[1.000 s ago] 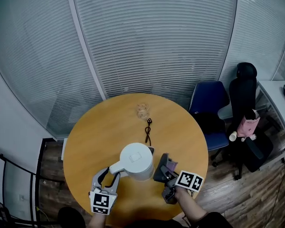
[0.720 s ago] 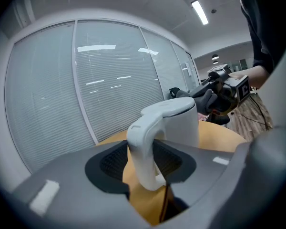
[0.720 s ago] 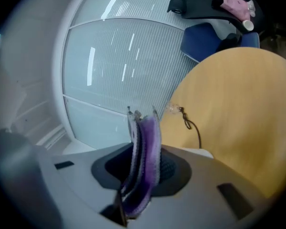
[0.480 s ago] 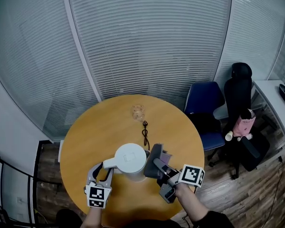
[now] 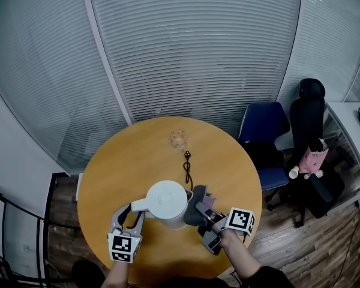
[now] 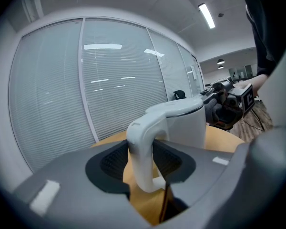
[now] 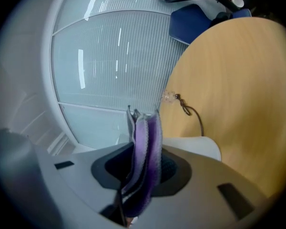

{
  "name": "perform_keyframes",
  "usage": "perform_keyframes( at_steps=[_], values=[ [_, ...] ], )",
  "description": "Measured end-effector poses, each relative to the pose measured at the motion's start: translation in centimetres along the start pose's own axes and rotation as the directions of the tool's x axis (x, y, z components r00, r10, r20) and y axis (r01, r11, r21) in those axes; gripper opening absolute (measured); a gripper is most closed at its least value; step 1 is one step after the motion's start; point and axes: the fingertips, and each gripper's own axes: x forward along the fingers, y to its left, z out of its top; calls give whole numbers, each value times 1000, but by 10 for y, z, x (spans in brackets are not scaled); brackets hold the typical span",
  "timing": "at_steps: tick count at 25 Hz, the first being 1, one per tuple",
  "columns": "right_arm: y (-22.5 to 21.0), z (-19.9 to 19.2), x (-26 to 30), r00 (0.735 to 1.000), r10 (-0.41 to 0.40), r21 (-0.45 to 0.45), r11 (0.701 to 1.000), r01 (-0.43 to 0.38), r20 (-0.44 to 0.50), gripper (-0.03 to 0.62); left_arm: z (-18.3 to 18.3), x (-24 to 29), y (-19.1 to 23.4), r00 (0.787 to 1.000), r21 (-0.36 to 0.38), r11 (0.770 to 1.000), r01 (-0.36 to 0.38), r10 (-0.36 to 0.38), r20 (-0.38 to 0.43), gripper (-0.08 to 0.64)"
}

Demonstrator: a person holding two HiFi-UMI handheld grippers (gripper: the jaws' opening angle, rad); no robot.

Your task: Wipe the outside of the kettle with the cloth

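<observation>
Round wooden table (image 5: 138, 155) before glass walls lined with slatted blinds (image 5: 192, 47). One white kettle (image 5: 167, 201), lid on, toward 6 o'clock on the tabletop. One cloth (image 5: 195, 206), purple and folded, at the kettle's 3 o'clock, against its side or just off it; hard to tell from above.

Two grippers, kettle body between them. Left gripper (image 5: 132, 212) at the kettle's 8 o'clock, jaws clamped on the white handle (image 6: 142, 151), one pad either side. Right gripper (image 5: 203, 212) at 4 o'clock, jaws pinched together on the cloth, folds standing up between them.

One thin dark cord (image 5: 186, 168) lying at the kettle's 12 o'clock, and one small clear glass object (image 5: 179, 139) beyond it. Two chairs off the table at 3 o'clock: one blue chair (image 5: 263, 128) and one black chair (image 5: 309, 116), with something pink (image 5: 315, 159) on the black one.
</observation>
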Motion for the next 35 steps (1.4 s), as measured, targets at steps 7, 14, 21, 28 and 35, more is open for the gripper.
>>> perform_keyframes(
  at_steps=[7, 14, 21, 28, 35],
  values=[
    [-63, -1, 11, 981, -180, -111, 979, 172, -71, 100, 4, 1, 2, 1000, -46, 999, -6, 6, 8, 169],
    [-142, -16, 14, 903, -422, -240, 888, 392, -86, 100, 3, 3, 4, 1000, -71, 997, -6, 8, 20, 169],
    [-175, -27, 11, 807, -588, -400, 755, 520, -61, 100, 3, 6, 3, 1000, -94, 996, -6, 8, 25, 169],
    [-170, -24, 4, 814, -581, -385, 753, 533, -11, 100, 2, 8, 1, 1000, -120, 993, 13, -10, 24, 169],
    [-121, -27, -28, 855, -502, -359, 780, 513, 131, 100, 3, 3, -1, 999, -148, 988, 36, -31, 37, 169]
  ],
)
